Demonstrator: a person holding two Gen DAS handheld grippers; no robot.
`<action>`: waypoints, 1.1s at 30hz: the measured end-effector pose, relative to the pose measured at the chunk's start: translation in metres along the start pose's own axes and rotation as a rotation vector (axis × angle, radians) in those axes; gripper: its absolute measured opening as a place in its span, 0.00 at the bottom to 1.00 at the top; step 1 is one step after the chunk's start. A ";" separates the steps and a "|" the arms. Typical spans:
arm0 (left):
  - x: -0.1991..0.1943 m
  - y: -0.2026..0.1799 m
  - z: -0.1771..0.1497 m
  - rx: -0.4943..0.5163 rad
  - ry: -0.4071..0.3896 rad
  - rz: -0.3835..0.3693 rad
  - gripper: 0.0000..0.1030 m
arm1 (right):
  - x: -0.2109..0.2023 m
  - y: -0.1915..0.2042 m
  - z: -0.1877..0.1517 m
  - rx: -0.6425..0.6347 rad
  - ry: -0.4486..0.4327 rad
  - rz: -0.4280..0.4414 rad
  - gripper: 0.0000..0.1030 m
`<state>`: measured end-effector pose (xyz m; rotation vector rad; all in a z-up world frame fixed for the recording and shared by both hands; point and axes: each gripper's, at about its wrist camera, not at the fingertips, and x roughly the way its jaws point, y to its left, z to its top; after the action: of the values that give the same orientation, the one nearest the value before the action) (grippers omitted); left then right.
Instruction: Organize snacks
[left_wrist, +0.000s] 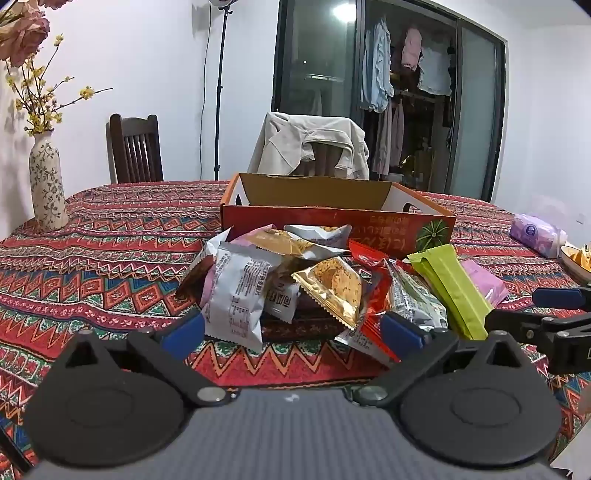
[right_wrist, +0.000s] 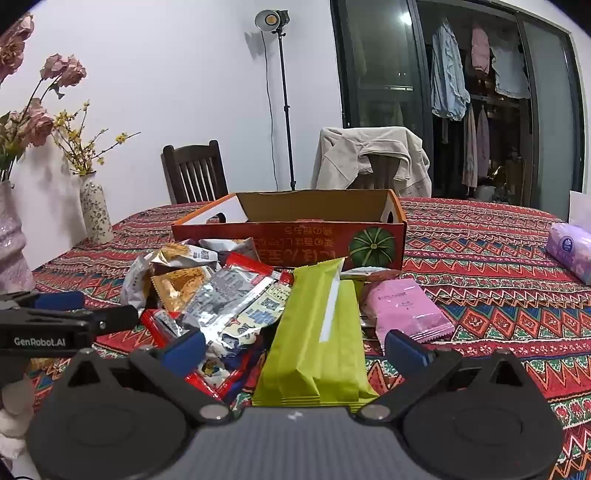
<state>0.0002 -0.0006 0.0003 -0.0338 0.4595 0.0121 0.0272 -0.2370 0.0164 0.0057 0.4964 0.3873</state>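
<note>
A heap of wrapped snacks (left_wrist: 295, 280) lies on the patterned tablecloth in front of an open red cardboard box (left_wrist: 332, 221) with a pumpkin picture. The heap holds a white packet (left_wrist: 236, 295), a gold cracker packet (left_wrist: 332, 288), red packets and a long green packet (left_wrist: 454, 291). My left gripper (left_wrist: 293, 334) is open, its blue pads at the heap's near edge, gripping nothing. In the right wrist view my right gripper (right_wrist: 295, 349) is open on either side of the green packet (right_wrist: 317, 343), with its pads apart from it. A pink packet (right_wrist: 402, 310) lies to the right. The red box (right_wrist: 295, 240) stands behind.
A floral vase (left_wrist: 46, 184) with yellow sprigs stands at the table's far left. A purple tissue pack (left_wrist: 537, 234) and a bowl (left_wrist: 576, 262) sit at the right. Two chairs stand behind the table, one draped with a beige jacket (left_wrist: 314, 147). A second pink vase (right_wrist: 11, 243) is at the left.
</note>
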 end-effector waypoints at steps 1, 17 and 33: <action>0.000 -0.001 0.000 0.002 -0.003 0.003 1.00 | 0.000 0.000 0.000 0.003 -0.002 0.002 1.00; 0.002 0.003 -0.002 -0.025 0.003 -0.010 1.00 | 0.004 0.002 0.000 -0.009 0.004 0.009 1.00; 0.002 0.005 -0.003 -0.032 0.003 -0.014 1.00 | 0.002 0.003 -0.002 -0.012 0.006 0.009 1.00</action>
<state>0.0006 0.0043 -0.0034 -0.0683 0.4624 0.0052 0.0273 -0.2339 0.0140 -0.0047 0.5005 0.3991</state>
